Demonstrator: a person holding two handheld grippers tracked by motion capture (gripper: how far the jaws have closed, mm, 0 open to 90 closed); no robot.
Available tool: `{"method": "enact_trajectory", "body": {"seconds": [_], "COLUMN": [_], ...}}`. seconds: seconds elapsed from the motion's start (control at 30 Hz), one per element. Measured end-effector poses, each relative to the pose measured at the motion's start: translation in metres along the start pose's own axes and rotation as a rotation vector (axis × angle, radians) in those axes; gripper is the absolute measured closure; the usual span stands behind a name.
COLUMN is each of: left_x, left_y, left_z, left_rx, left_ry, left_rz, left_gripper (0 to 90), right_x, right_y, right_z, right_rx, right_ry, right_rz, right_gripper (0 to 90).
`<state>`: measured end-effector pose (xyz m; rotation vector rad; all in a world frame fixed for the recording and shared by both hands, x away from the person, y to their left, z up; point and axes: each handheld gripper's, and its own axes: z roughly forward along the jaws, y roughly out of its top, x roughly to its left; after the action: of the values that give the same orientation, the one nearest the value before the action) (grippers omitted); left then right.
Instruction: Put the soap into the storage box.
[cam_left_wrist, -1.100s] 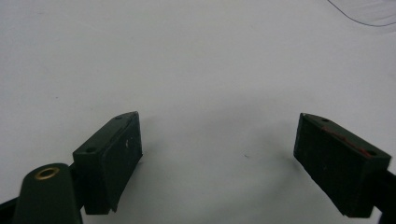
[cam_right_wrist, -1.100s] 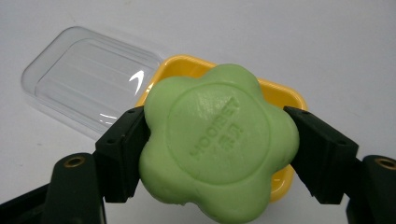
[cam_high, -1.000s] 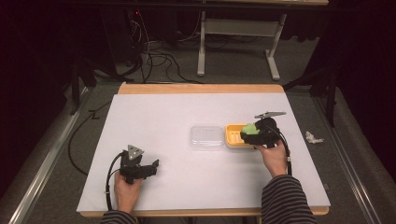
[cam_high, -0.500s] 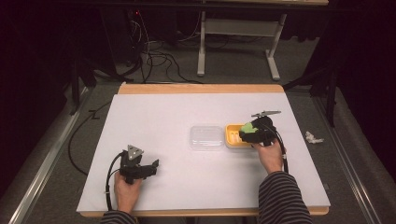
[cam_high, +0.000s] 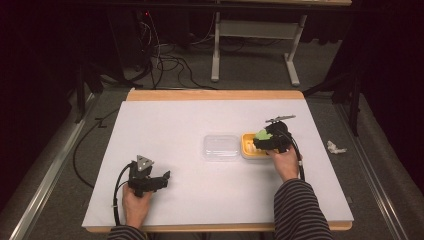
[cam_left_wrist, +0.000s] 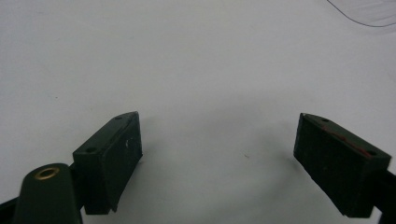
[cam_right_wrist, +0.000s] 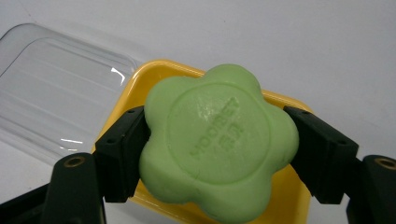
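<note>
Left gripper (cam_high: 161, 181), at seven o'clock on the white table (cam_high: 200, 125): jaws spread wide, nothing between them, resting low over bare surface. Clear plastic lid (cam_high: 220, 147), centre, just beside the yellow tray (cam_high: 246, 150) at its three o'clock. Right gripper (cam_right_wrist: 217, 154), at three o'clock: jaws clamped on a green flower-shaped soap (cam_right_wrist: 219, 142), held over the tray; contact with the tray possibly none, unclear.

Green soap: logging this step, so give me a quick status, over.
Right gripper shut on green soap, above yellow dish. Left gripper open, nothing between its jaws, low over table. Clear lid beside dish, not in the way.
</note>
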<state>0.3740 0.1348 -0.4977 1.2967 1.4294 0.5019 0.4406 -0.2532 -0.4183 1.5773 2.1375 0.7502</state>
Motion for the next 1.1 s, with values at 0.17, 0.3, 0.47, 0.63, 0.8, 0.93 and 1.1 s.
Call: {"method": "enact_trajectory", "body": {"seconds": [0.17, 0.3, 0.47, 0.63, 0.8, 0.93, 1.1], "left_x": [0.000, 0.000, 0.001, 0.000, 0.001, 0.001, 0.001], "left_y": [0.000, 0.000, 0.000, 0.000, 0.001, 0.001, 0.001], "left_z": [0.000, 0.000, -0.001, -0.001, -0.001, -0.001, -0.001], "left_rx": [0.001, 0.000, 0.005, -0.004, -0.007, -0.008, -0.015], "left_ry": [0.000, -0.001, -0.001, -0.002, -0.003, -0.003, -0.002], "left_rz": [0.000, 0.000, 0.005, -0.002, -0.006, -0.006, -0.011], "left_gripper": [15.9, 15.8, 15.8, 15.8, 15.8, 15.8, 15.8], "right_x": [0.002, 0.002, 0.000, 0.000, 0.000, 0.001, 0.001], "right_y": [0.001, 0.002, 0.002, 0.002, 0.003, 0.003, 0.003], "right_z": [0.006, 0.011, 0.014, 0.016, 0.019, 0.022, 0.021], "right_rx": [0.023, 0.048, 0.055, 0.068, 0.076, 0.087, 0.067], "right_ry": [0.001, -0.003, -0.003, 0.002, -0.006, 0.004, -0.005], "right_rz": [-0.005, 0.002, 0.021, 0.035, 0.035, 0.044, 0.044], "right_gripper": [27.0, 27.0, 26.9, 26.9, 26.8, 26.8, 28.9]}}
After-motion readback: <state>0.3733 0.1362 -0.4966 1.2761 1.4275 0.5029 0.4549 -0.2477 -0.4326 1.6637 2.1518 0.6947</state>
